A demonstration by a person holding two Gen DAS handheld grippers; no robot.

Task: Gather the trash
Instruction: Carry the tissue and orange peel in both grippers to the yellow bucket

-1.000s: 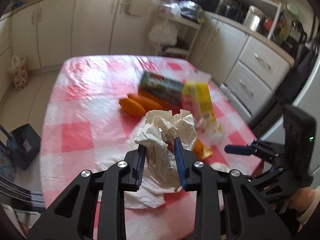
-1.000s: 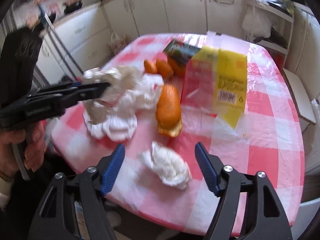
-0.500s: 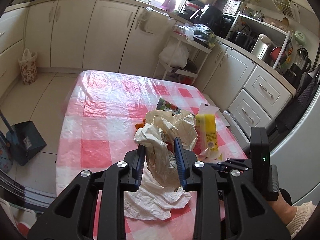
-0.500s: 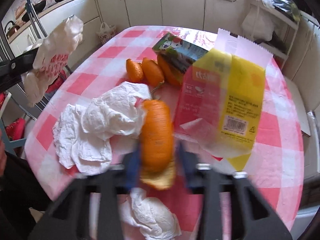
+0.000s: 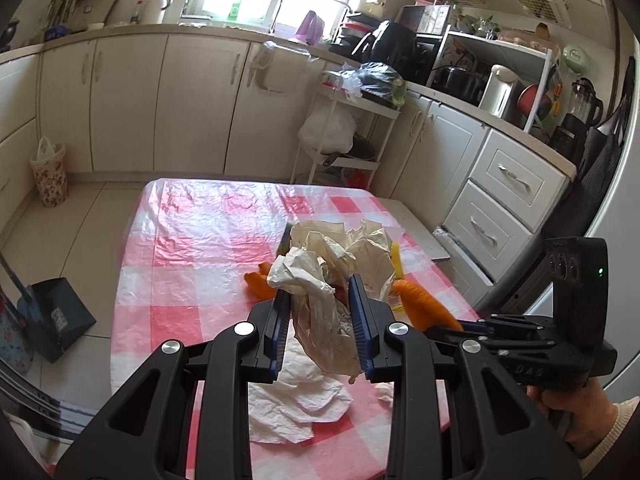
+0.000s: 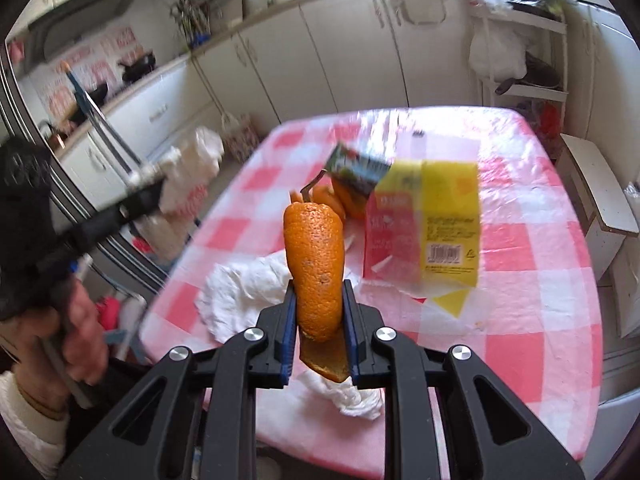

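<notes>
Pink-and-white checked plastic-covered tabletop point(image 6: 532, 280) carrying flattened yellow-and-red cardboard carton point(image 6: 424, 228), dark printed juice box point(image 6: 356, 168) behind it, loose white crumpled paper napkins point(image 6: 244, 284) near the front edge, more orange peel pieces point(image 5: 258, 284) farther back. Left hand-held gripper point(image 5: 318, 328) clamped on crumpled cream-white plastic bag point(image 5: 332, 276), raised above the tabletop. Right hand-held gripper point(image 6: 318, 332) with jaws closing narrow on long curved strip of orange peel point(image 6: 316, 264), upright between the blue pads, lifted off the tabletop.
</notes>
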